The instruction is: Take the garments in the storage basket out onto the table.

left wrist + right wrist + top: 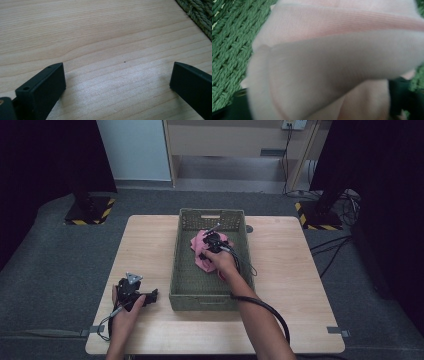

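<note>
Both tongs differ: the left gripper (pixel 150 296) rests on the table (pixel 295 285) beside the basket (pixel 182 265), jaws spread wide and empty, well apart from the pink cloth (pixel 200 245). Right gripper (pixel 210 245) is pressed into that crumpled cloth inside the basket's far half, directly at its tips, though whether its jaws have closed on the fabric I cannot tell.

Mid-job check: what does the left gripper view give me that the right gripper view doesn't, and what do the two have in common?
Left gripper view: bare light wooden tabletop between its wide-apart black jaws, nothing held.

Right gripper view: soft pink ribbed cloth bunched right against the camera, lying on the basket's floor, jaws mostly hidden behind it.

Both: the green woven basket appears, just a corner in the left gripper view, the weave under the cloth in the right.
</note>
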Tool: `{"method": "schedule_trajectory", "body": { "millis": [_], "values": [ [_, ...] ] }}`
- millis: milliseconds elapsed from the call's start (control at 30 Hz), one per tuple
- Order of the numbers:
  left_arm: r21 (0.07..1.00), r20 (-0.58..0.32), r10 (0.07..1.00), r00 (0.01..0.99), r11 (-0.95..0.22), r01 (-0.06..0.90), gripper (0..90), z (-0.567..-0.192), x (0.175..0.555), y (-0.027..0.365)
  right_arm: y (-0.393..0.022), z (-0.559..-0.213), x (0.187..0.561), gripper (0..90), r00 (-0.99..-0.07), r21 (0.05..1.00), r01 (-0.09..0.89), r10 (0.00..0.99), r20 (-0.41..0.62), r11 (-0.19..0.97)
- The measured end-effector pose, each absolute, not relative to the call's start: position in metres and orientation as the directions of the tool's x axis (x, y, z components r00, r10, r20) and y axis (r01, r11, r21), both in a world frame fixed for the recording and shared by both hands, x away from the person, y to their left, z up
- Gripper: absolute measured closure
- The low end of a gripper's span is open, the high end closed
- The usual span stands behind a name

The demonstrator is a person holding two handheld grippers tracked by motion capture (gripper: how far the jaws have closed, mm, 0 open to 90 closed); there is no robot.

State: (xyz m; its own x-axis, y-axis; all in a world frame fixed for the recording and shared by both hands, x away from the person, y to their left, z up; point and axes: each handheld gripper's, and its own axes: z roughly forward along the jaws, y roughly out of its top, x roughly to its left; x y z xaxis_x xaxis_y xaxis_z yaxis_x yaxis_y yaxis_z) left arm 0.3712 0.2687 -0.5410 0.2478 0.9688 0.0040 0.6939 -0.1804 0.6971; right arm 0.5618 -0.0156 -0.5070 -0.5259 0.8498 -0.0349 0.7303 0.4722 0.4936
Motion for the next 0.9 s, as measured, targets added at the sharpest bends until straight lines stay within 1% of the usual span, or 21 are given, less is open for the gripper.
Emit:
{"method": "schedule_trajectory", "body": {
  "millis": [267,367,567,900],
  "values": [
    [0.697,0.004,0.969,0.248,-0.181,0.694,0.0,-0.541,0.371,0.269,-0.018,-0.5,0.559,54.6,-0.539,0.501,0.711,0.84,-0.062,0.493],
    [0.697,0.004,0.969,0.248,-0.181,0.694,0.0,-0.541,0.371,0.269,-0.02,-0.495,0.557,61.7,-0.543,0.519,0.698,0.837,-0.066,0.494],
    [0.697,0.004,0.969,0.248,-0.181,0.694,0.0,-0.541,0.371,0.269,-0.027,-0.487,0.555,66.3,-0.548,0.53,0.695,0.835,-0.049,0.487],
    [0.697,0.004,0.969,0.248,-0.18,0.694,0.0,-0.541,0.371,0.269,-0.031,-0.467,0.544,67.0,-0.558,0.586,0.657,0.829,-0.044,0.474]
  ]
}}
